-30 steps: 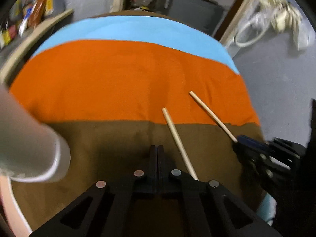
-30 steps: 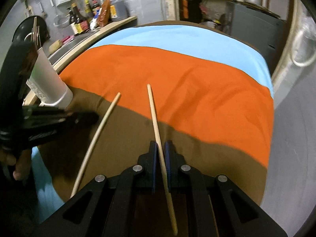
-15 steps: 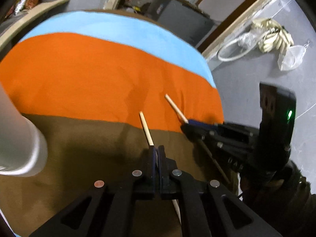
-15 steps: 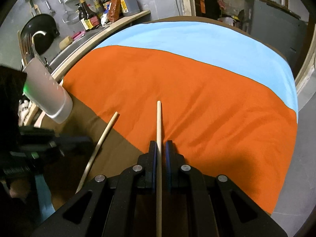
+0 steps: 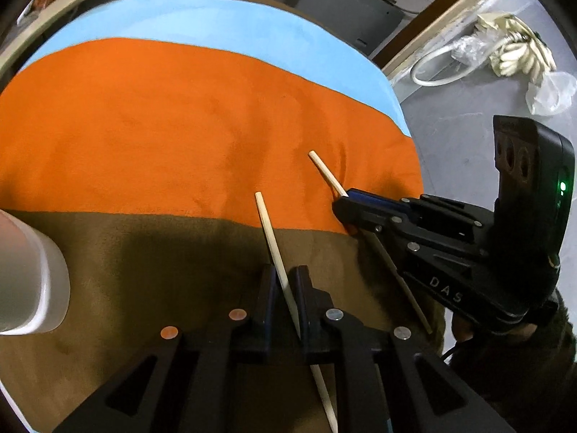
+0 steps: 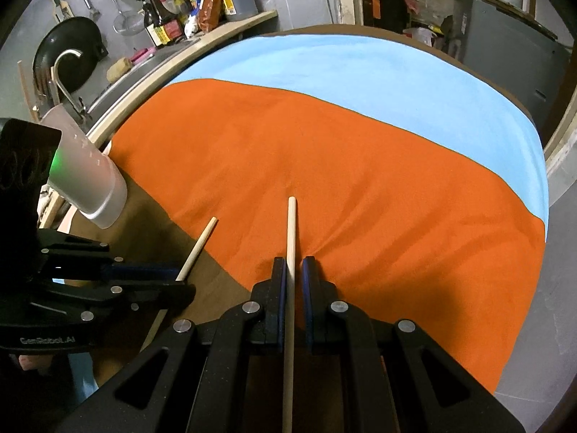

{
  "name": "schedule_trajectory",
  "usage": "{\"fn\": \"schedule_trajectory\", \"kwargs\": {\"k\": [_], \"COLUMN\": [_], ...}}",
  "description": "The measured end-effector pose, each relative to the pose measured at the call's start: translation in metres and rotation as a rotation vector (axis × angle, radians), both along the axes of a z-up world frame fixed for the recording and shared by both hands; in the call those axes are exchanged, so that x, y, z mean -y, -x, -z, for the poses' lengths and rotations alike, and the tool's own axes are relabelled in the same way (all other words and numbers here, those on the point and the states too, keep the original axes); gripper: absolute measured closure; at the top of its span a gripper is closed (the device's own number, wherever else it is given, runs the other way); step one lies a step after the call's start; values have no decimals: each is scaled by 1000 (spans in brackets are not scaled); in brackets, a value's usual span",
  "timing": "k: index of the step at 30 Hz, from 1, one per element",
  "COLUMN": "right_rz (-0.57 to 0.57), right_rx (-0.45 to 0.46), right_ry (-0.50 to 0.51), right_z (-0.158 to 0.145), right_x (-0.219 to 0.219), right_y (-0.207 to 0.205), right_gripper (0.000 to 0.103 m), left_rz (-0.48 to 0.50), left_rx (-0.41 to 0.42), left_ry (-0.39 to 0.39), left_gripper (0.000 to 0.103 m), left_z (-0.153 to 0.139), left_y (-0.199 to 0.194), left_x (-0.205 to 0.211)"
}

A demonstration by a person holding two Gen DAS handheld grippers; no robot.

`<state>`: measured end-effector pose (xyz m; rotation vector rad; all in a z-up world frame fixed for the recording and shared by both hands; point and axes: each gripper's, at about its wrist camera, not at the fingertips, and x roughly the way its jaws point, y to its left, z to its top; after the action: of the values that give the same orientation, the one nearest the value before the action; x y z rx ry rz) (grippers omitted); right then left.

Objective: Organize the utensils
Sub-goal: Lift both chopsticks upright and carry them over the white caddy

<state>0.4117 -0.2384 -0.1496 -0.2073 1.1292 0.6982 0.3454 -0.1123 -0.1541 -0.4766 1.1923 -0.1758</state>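
Note:
Two pale wooden chopsticks lie on a striped cloth. In the left wrist view my left gripper (image 5: 285, 281) has its jaws around the near chopstick (image 5: 268, 227), with a small gap on each side. My right gripper (image 6: 293, 270) has its jaws around the other chopstick (image 6: 291, 227), also slightly apart from it; that gripper (image 5: 346, 204) and its chopstick (image 5: 324, 173) show at right in the left view. The left gripper (image 6: 180, 274) and its chopstick (image 6: 202, 243) show at left in the right view. A white cylindrical holder (image 6: 90, 180) stands at the left.
The cloth has brown (image 5: 144, 252), orange (image 5: 180, 126) and light blue (image 5: 216, 25) bands and covers a round table. A counter with bottles (image 6: 169, 18), a wok (image 6: 68, 57) and a tap (image 6: 65, 72) lies beyond the left edge. Grey floor (image 5: 468, 126) is to the right.
Both grippers moved forward along their chopsticks over the cloth. The left gripper's jaws, shut before, now stand slightly apart around its chopstick.

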Motion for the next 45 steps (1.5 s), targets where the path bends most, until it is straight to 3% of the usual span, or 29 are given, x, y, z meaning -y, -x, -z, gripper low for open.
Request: {"fn": "schedule_trajectory", "kwargs": {"k": [8,14,25,34,39,45], "right_rz": [88,157,310,334,311,282], "right_rx": [-6,99,324,480,538,573], "right_ry": [-3,-177,-362,-363,-340,-350], "right_z": [-5,-41,-97,-146,-178,-214], "right_x": [3,23,40,15,-12,-39], "right_y": [6,40,112,148,167,185], "right_gripper": [98,99,99,99,99,99], "left_rz": [-19,-19,56,60,5,-141], "left_rx": [-22,24,288,473,560,647], "left_ry": [12,37,47,56,60,74], "left_gripper": [96,98,98,98,98,98], "left_z": [2,-11,-73,-130,-161,-190], "left_y": [-1,14,59,93,109,121], "left_x": [1,-4,-15,-56,-92,-161]}}
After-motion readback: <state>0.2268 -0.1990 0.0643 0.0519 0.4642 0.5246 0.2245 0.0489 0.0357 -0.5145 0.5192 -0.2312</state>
